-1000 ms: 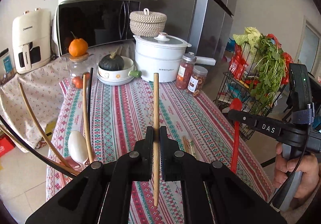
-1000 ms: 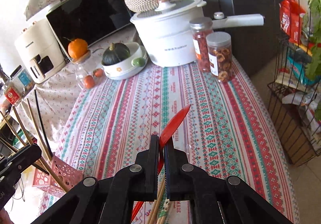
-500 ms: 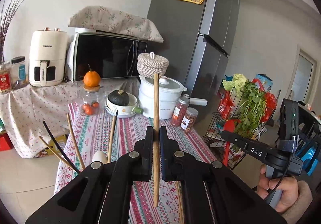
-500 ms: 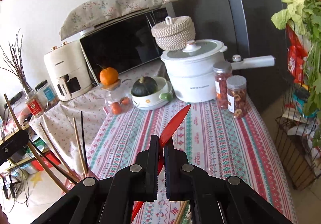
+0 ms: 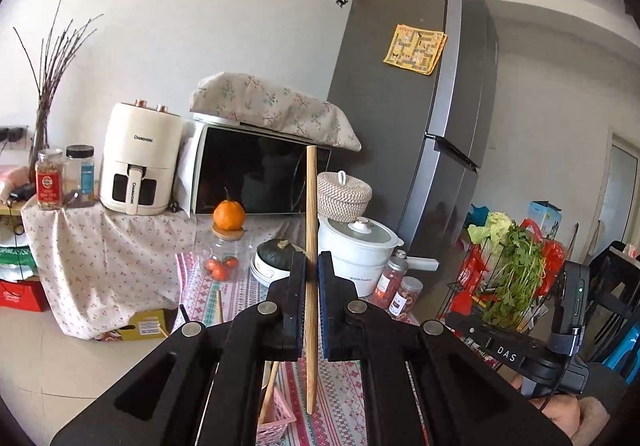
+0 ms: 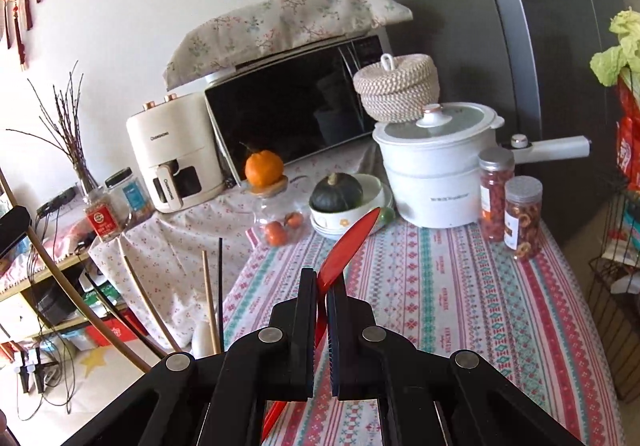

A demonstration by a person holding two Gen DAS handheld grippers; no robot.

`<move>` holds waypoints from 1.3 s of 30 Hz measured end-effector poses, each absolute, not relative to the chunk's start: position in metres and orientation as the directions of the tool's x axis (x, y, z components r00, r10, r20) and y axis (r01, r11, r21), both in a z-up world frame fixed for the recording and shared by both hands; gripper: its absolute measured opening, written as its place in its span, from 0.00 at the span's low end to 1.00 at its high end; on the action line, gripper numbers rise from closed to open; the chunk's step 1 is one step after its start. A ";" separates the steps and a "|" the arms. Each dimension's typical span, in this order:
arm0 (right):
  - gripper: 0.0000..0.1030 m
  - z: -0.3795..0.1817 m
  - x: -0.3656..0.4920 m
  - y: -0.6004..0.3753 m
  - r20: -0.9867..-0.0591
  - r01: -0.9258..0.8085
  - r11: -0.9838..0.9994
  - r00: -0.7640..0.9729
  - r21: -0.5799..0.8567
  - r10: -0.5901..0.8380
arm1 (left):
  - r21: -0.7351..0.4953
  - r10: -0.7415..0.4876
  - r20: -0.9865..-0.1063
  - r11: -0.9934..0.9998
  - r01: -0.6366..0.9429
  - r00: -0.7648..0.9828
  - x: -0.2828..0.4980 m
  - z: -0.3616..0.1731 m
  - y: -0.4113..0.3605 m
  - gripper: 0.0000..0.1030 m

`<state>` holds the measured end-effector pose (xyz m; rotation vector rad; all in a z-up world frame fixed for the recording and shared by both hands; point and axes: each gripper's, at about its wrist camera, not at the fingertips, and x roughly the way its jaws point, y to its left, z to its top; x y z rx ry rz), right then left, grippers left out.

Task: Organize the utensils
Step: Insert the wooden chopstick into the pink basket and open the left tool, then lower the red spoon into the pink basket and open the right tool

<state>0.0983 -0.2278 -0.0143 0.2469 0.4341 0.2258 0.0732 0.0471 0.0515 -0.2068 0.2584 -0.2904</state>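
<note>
My left gripper (image 5: 313, 266) is shut on a wooden chopstick (image 5: 311, 206) and holds it upright, high above the striped tablecloth (image 5: 340, 398). A pink utensil basket (image 5: 276, 416) sits low under the fingers with wooden sticks in it. My right gripper (image 6: 323, 280) is shut on a red spoon (image 6: 352, 242) and holds it above the table. Several chopsticks (image 6: 208, 294) and a white spoon (image 6: 202, 338) stand up at the lower left of the right wrist view. The right gripper's body also shows in the left wrist view (image 5: 504, 354).
At the table's far end stand a white pot (image 6: 436, 170), two jars (image 6: 508, 206), a bowl with a squash (image 6: 340, 202) and a glass jar with an orange on it (image 6: 266, 182). Behind are a microwave (image 5: 256, 174), an air fryer (image 5: 138, 166) and a fridge (image 5: 432, 106). A vegetable rack (image 5: 508, 278) stands right.
Both grippers have risen and tilted up, so the table has dropped lower in both views. Each keeps its utensil.
</note>
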 end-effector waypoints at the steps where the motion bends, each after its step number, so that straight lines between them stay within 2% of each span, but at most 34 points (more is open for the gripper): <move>1: 0.03 -0.015 0.100 -0.225 -0.384 -0.164 0.944 0.883 0.285 0.269 | -0.221 -0.288 -0.222 0.945 0.240 0.932 0.075 0.049 0.048 0.05; 7: 0.03 -0.018 0.110 -0.210 -0.372 -0.169 0.941 0.887 0.292 0.274 | -0.121 -0.208 -0.239 0.975 0.184 0.948 0.094 0.021 0.042 0.05; 14: 0.03 -0.023 0.122 -0.189 -0.372 -0.181 0.945 0.886 0.274 0.277 | -0.076 -0.161 -0.328 0.987 0.144 0.931 0.118 -0.012 0.041 0.05; 18: 0.03 -0.026 0.125 -0.180 -0.374 -0.182 0.949 0.887 0.258 0.272 | -0.066 -0.158 -0.375 0.987 0.144 0.913 0.127 -0.024 0.039 0.05; 32: 0.04 -0.031 0.128 -0.168 -0.366 -0.164 0.960 0.899 0.226 0.240 | -0.077 -0.173 -0.456 0.985 0.155 0.873 0.134 -0.041 0.037 0.07; 34: 0.04 -0.031 0.130 -0.167 -0.365 -0.157 0.961 0.901 0.227 0.234 | -0.073 -0.180 -0.464 0.984 0.165 0.867 0.131 -0.041 0.037 0.14; 36: 0.04 -0.032 0.131 -0.166 -0.362 -0.150 0.961 0.904 0.232 0.229 | -0.078 -0.183 -0.464 0.983 0.166 0.867 0.128 -0.039 0.038 0.45; 38: 0.04 -0.032 0.133 -0.164 -0.357 -0.141 0.961 0.907 0.237 0.222 | -0.097 -0.191 -0.452 0.982 0.165 0.871 0.123 -0.035 0.042 0.59; 39: 0.04 -0.032 0.133 -0.162 -0.354 -0.138 0.961 0.909 0.240 0.219 | -0.104 -0.196 -0.451 0.981 0.167 0.871 0.120 -0.032 0.044 0.60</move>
